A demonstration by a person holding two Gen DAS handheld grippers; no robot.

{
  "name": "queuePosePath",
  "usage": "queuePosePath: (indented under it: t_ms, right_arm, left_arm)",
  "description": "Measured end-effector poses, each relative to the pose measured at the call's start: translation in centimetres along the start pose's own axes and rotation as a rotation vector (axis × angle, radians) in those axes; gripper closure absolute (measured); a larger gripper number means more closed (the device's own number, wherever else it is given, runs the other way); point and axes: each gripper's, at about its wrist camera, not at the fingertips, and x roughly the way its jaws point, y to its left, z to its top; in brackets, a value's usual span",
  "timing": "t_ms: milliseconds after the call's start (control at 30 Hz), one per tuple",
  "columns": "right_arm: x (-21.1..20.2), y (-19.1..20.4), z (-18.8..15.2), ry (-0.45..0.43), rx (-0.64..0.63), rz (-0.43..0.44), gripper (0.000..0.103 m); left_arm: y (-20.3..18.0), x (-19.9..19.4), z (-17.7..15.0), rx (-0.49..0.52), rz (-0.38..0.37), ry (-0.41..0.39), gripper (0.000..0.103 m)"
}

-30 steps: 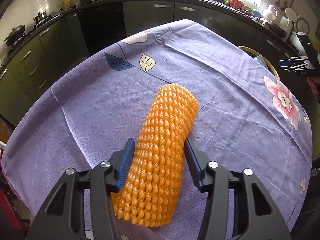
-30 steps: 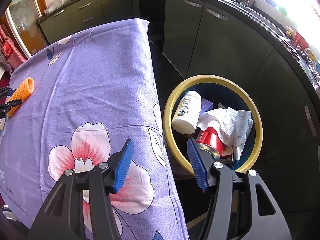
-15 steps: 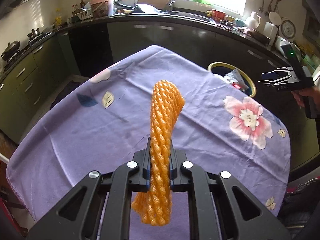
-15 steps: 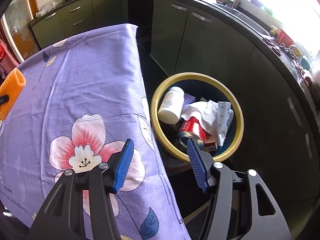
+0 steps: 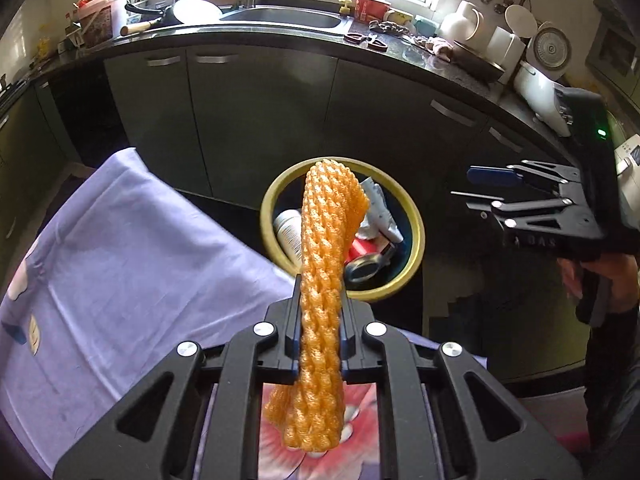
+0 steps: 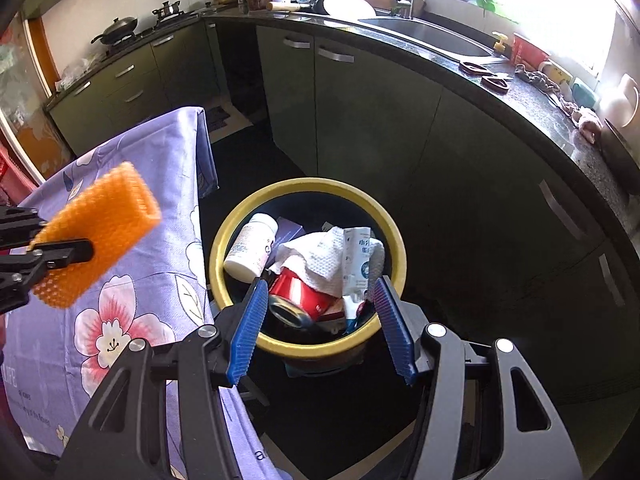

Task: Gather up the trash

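The left tool (image 5: 320,334) is clenched on the orange foam net (image 5: 326,280), pads squeezing it around its middle so the sleeve pinches flat there and flares at both ends. The net rides clear of the tabletop (image 5: 120,280), up in the air above the purple flowered cloth near its edge, long axis running straight out along the tool's fingers, far end tipped toward the bin.

And the bin is what matters: the yellow-rimmed trash bin (image 6: 308,188) sits on the floor just off the tabletop's edge, ahead of and below the net. From the left wrist view the net's far tip overlaps the bin's rim, but that's only the sightline; in the right wrist view the net (image 6: 96,236) is above the cloth, to the tabletop side of the bin, not over the opening yet. My guess is it needs to travel further out past the edge before letting go.

The right tool (image 6: 320,328) hangs over the bin, jaws apart, nothing between them. It's nearer the bin, but the left one carries the trash.

Inside already: a white bottle (image 6: 250,250), crumpled paper towel (image 6: 316,254), a red can (image 6: 298,294).
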Motion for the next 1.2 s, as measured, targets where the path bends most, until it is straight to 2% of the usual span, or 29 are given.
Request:
queuePosePath:
  t_ms: [133, 233, 367, 467, 533, 600, 633, 733, 800, 900, 933, 1000, 1067, 1200]
  right_arm:
    - [-1.3, -2.4, 0.3, -0.026, 0.026, 0.018, 0.047]
    - [-2.4, -3.8, -0.4, -0.035, 0.036, 0.02, 0.046]
    - [-3.4, -5.5, -1.9, -0.043, 0.039, 0.024, 0.046]
    - [-4.0, -6.9, -3.0, -0.041, 0.058, 0.029, 0.046]
    - [-4.4, -7.7, -3.5, -0.038, 0.064, 0.029, 0.046]
    - [-4.8, -8.2, -3.9, -0.038, 0.064, 0.031, 0.044]
    - [-5.1, -8.5, -4.1, -0.043, 0.064, 0.032, 0.042]
    - [-5.7, -9.1, -4.4, -0.068, 0.064, 0.035, 0.041]
    - [-5.5, -9.1, -4.4, -0.081, 0.067, 0.049, 0.041]
    - [-5.2, -8.6, -4.7, -0.082, 0.064, 0.085, 0.041]
    - [-5.2, -8.3, -4.8, -0.077, 0.06, 0.095, 0.041]
    - [-5.1, -7.6, -5.1, -0.069, 0.046, 0.108, 0.041]
    - [-5.1, -6.8, -5.7, -0.062, 0.039, 0.12, 0.038]
    - [-5.6, -4.4, -7.2, -0.062, 0.012, 0.136, 0.031]
  left_arm:
    - [-1.7, 6.0, 3.5, -0.097, 0.003, 0.046, 0.09]
    - [-2.2, 10.1, 4.8, -0.195, 0.019, 0.077, 0.09]
    - [-2.9, 13.5, 5.6, -0.278, 0.084, 0.074, 0.09]
    - [-3.5, 15.3, 6.3, -0.323, 0.101, 0.097, 0.087]
    - [-3.8, 16.0, 6.7, -0.345, 0.125, 0.107, 0.08]
    - [-3.8, 15.8, 6.9, -0.353, 0.171, 0.118, 0.048]
    - [-3.6, 15.4, 6.8, -0.37, 0.186, 0.117, 0.042]
    - [-3.0, 13.0, 6.0, -0.391, 0.185, 0.098, 0.04]
    - [-2.3, 11.1, 5.0, -0.398, 0.194, 0.08, 0.034]
    - [-1.9, 7.3, 2.9, -0.414, 0.176, 0.034, 0.034]
    - [-2.0, 5.4, 2.0, -0.398, 0.187, 0.001, 0.033]
    - [-2.5, 1.4, -0.2, -0.356, 0.227, -0.081, 0.019]
    - [-3.1, -2.6, -2.5, -0.333, 0.266, -0.158, 0.011]
    - [-3.1, -9.7, -7.7, -0.329, 0.327, -0.29, 0.007]
